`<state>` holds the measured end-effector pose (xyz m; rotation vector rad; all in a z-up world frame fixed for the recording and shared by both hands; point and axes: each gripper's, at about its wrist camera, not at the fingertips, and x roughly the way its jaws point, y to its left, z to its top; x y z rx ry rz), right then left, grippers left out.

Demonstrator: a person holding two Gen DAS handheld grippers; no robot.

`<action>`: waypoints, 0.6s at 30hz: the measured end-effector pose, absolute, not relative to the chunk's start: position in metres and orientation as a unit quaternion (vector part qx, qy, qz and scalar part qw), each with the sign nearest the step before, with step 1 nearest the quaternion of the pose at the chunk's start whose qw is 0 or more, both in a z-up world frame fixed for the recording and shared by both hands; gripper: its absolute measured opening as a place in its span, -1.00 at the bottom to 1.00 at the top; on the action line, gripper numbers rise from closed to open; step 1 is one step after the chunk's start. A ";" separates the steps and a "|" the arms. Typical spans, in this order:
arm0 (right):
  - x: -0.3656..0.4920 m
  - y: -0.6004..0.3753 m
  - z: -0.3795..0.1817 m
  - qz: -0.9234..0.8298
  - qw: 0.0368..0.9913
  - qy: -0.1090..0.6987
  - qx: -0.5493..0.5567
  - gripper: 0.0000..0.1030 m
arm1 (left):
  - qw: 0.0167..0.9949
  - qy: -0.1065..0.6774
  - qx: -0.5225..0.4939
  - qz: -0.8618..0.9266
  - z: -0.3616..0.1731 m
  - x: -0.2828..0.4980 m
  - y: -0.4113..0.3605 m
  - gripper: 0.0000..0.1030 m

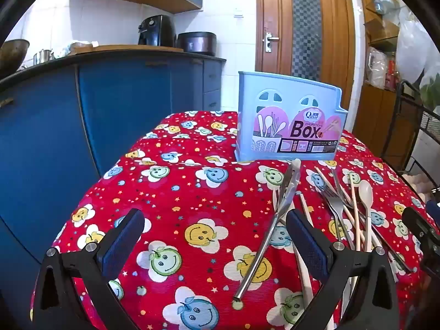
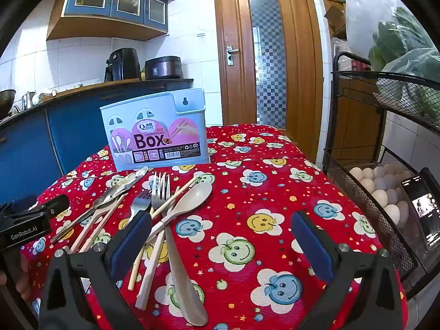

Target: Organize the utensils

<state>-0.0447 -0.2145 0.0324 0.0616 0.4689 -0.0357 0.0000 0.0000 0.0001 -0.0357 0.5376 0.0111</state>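
Hovering wide open and empty over the table, the right gripper point(image 2: 220, 239) is nearer the utensil pile point(image 2: 154, 206), which lies just left of its jaws, handles toward them, while the open left gripper point(image 1: 214, 236) has it rightward, before the chopstick box point(image 2: 156, 134).

A table point(image 2: 275, 181) in a red smiley-flower cloth carries everything. A pale-blue chopstick box point(image 2: 156, 132) stands at the back. Forks point(image 2: 161, 192), spoons point(image 2: 189, 200) and chopsticks point(image 2: 176, 195) lie loose before it.

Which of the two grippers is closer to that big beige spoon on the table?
Right. The beige spoon lies just inside the right gripper's open jaws, by its left finger. The left gripper hovers over bare tablecloth, with the spoon beyond its right finger.
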 end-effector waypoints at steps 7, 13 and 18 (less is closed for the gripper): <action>-0.044 -0.215 0.032 -0.018 0.972 0.233 0.030 1.00 | 0.964 0.265 -0.015 0.007 0.000 0.000 0.000 0.99; -0.044 -0.215 0.032 -0.018 0.972 0.234 0.031 1.00 | 0.964 0.265 -0.015 0.007 0.000 0.000 0.000 0.99; -0.044 -0.215 0.032 -0.018 0.972 0.233 0.031 1.00 | 0.964 0.265 -0.015 0.006 0.000 0.000 0.000 0.99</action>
